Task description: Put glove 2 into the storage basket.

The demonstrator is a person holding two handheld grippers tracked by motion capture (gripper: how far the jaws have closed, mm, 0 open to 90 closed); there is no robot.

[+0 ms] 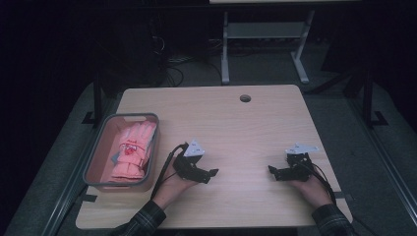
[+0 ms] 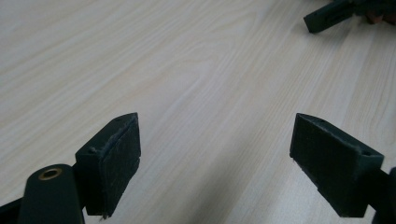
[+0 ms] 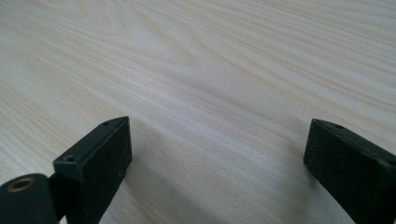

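Reaching for the pink gloves [image 1: 132, 150] in the grey bin [image 1: 96, 157] suits the left gripper [image 1: 212, 173]; both it and the right gripper [image 1: 271, 170] gape wide, holding nothing.

The left claw [image 2: 215, 154] stands with its two black jaws spread wide, nothing between them but pale wood-grain tabletop [image 2: 177, 70]. Far ahead and to the right of it, a dark jaw of the other claw [image 2: 329, 17] lies low over the tabletop.
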